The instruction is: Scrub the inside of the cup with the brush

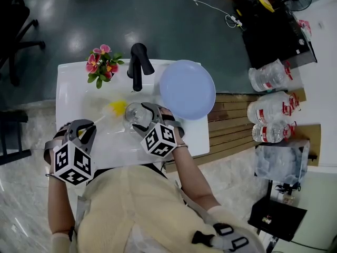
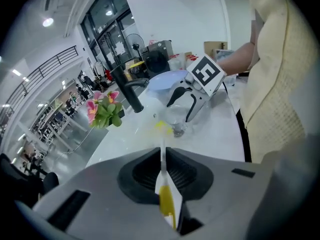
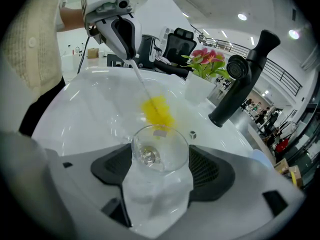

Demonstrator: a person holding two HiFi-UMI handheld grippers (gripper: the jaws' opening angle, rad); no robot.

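Right gripper view shows our right tool (image 3: 161, 170) clamped on the cup (image 3: 160, 151), held over the middle of the worktop (image 1: 68, 99). Our left tool (image 2: 162, 179) pinches the brush (image 3: 156, 111) by its handle (yellow head just beside the cup's mouth).

Open office-like hall: swivel chair (image 3: 181, 38), glass partitions (image 2: 106, 31), mezzanine railing (image 2: 46, 65), freestanding white sink unit (image 1: 64, 88).

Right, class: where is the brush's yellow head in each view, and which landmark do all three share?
Head view: centre-left, the brush head just left of the cup.
Left gripper view: centre, small, left of the cup.
Right gripper view: centre, just beyond the cup's rim.
Shared landmark: the black tap.
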